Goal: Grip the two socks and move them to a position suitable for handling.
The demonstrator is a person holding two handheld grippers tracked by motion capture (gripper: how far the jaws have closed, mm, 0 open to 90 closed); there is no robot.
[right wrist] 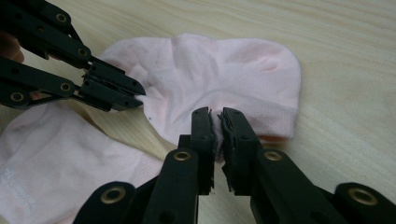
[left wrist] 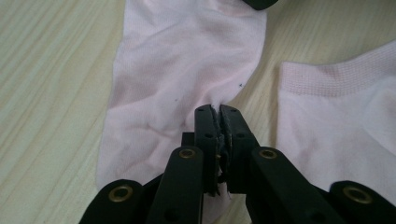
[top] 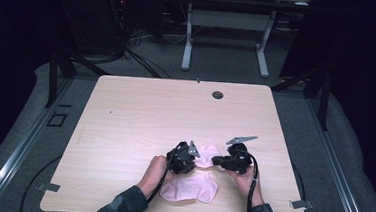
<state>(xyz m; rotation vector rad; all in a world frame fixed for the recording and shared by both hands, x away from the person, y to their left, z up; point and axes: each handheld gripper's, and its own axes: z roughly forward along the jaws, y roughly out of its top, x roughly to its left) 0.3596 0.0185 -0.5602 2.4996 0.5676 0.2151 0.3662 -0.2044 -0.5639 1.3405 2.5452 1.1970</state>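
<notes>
On the table, two pink socks lie (overlapping), both grippers' fingers pinched shut on one.

In the high view, the two black tools cover the middle of the pale pink cotton sock, so its narrow part is hidden at lower centre; the person's forearms are cut off by the bottom edge. In the left gripper view, the ribbed cuff of the second pale pink sock runs off the right edge, and the other tool is clipped at the top. In the right gripper view, faint lettering at lower left is too blurred to read. Neither gripper view shows whether fabric is pinched between its own tips.
</notes>
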